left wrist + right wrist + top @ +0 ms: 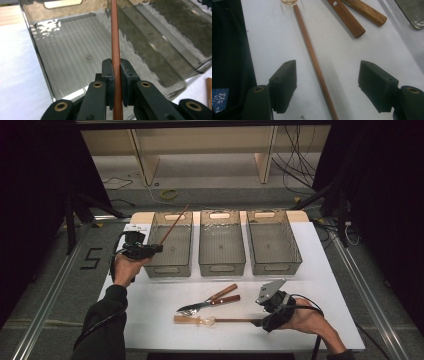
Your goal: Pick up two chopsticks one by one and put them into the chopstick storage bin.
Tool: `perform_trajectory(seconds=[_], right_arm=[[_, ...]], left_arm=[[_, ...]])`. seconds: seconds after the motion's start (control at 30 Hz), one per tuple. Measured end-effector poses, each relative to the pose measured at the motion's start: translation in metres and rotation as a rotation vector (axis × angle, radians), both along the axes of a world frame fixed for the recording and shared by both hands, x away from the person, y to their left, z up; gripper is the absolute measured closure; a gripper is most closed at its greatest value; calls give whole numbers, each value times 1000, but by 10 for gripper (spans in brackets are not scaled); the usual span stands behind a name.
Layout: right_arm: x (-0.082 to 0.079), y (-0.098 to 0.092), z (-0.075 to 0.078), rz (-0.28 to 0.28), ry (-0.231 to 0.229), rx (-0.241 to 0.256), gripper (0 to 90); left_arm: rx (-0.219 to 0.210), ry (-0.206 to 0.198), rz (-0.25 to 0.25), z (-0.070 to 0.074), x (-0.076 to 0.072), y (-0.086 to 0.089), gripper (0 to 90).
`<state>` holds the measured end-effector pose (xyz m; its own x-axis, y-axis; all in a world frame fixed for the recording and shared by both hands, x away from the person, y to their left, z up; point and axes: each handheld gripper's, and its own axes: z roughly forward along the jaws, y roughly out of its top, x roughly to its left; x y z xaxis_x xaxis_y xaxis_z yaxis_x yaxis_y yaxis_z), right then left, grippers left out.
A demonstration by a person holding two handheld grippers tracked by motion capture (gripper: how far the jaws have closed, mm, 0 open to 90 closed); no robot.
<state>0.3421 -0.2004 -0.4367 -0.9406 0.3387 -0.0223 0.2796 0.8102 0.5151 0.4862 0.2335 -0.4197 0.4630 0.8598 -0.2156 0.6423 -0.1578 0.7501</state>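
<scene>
At the left of the high view, your left gripper (pixel 150 248) pinched a thin brown stick (pixel 173 225), its jaws pressed together on it, and the stick slanted up over the left bin (pixel 171 244). At lower centre, two wooden-handled utensils (pixel 210 301) lay on the white surface (pixel 320 270). At lower right, your right gripper (pixel 327 82) stood spread wide over a second stick (pixel 313 58) lying flat between the jaws, untouched.
</scene>
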Motion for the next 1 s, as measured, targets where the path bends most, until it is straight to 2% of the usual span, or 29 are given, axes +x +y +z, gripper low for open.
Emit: perform_trajectory(seconds=[0.3,0.43,0.47,0.5,0.57,0.77,0.83,1.0], right_arm=[[0,-1,0,3,4,0,320],[0,-1,0,1,5,6,320],[0,-2,1,1,6,6,320],[0,-2,1,1,6,6,320],[0,-2,1,-3,4,3,319],[1,-5,3,-10,-2,6,319],[2,-7,4,-13,-2,4,319],[3,-7,4,-14,-1,-18,323]], left_arm=[[2,38,53,-8,7,2,818],[-7,60,64,-10,9,1,688],[-11,61,58,-9,9,1,621],[-12,62,53,-8,8,1,621],[-25,60,34,-6,6,0,537],[-80,11,-43,4,-9,-6,326],[-100,-13,-73,8,-17,-8,291],[-114,-63,-153,14,-38,-17,246]])
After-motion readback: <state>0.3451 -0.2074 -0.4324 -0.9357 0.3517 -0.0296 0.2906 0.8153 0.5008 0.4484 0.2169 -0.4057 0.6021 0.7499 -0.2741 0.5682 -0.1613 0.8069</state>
